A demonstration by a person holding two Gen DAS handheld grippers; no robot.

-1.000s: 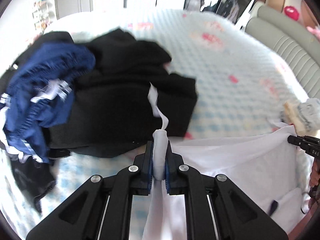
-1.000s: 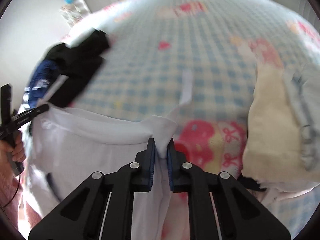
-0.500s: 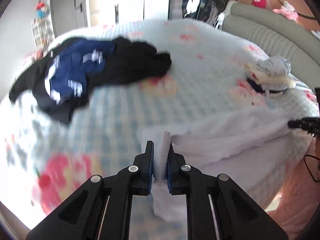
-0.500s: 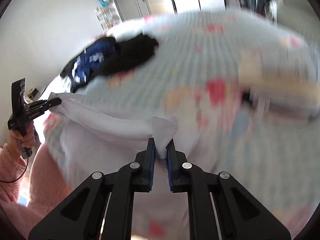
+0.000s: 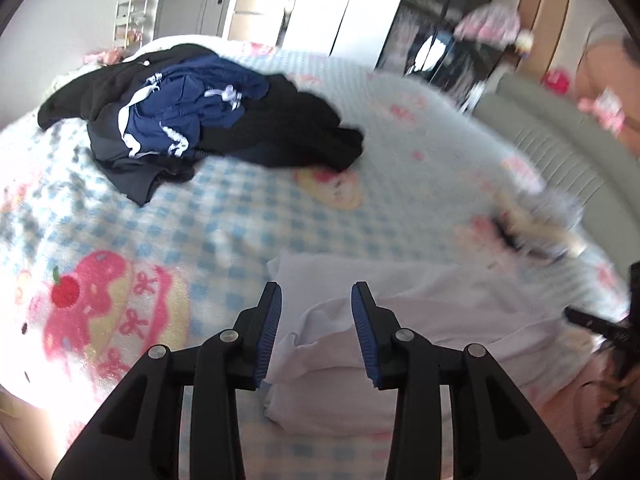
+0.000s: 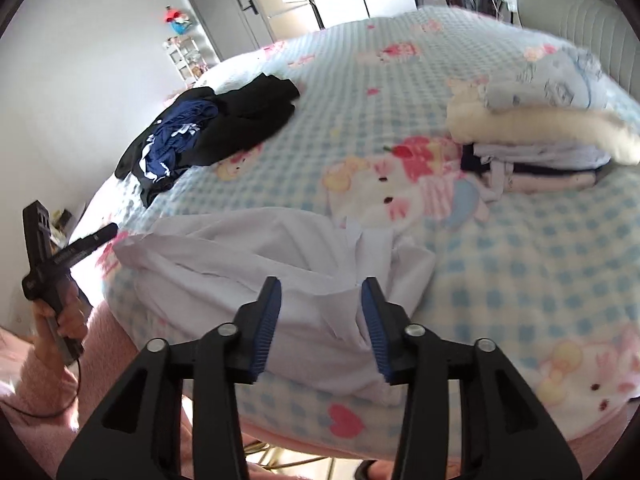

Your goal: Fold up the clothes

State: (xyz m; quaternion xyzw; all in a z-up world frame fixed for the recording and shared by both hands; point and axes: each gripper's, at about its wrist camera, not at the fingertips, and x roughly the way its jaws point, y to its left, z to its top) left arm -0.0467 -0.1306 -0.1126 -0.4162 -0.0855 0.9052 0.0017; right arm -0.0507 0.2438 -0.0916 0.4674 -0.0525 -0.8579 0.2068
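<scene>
A white garment [image 5: 404,320] [image 6: 256,256] lies crumpled along the near edge of the bed. My left gripper [image 5: 316,300] hovers over its left end with jaws opening; cloth lies below and between them, untouched by the blue pads. My right gripper [image 6: 321,296] hangs over the garment's right end, its jaws likewise opening, the fabric slack between them. The right view also shows the left gripper [image 6: 96,236] in a hand at the far left. The left view catches the right gripper's tip [image 5: 588,322] at its right edge.
A heap of black and navy clothes [image 5: 192,116] [image 6: 208,132] sits at the bed's far left. A stack of folded clothes [image 6: 540,136] [image 5: 536,228] rests at the right. The checked cartoon-print bedspread [image 6: 520,264] covers the bed. Grey padded headboard [image 5: 560,148] at right. A pink sleeve [image 6: 36,392] is at lower left.
Both grippers pulled the white garment back toward the near edge of the bed, then let go of it: the jaws, shut on cloth before, now stand apart and the garment has dropped onto the bedspread.
</scene>
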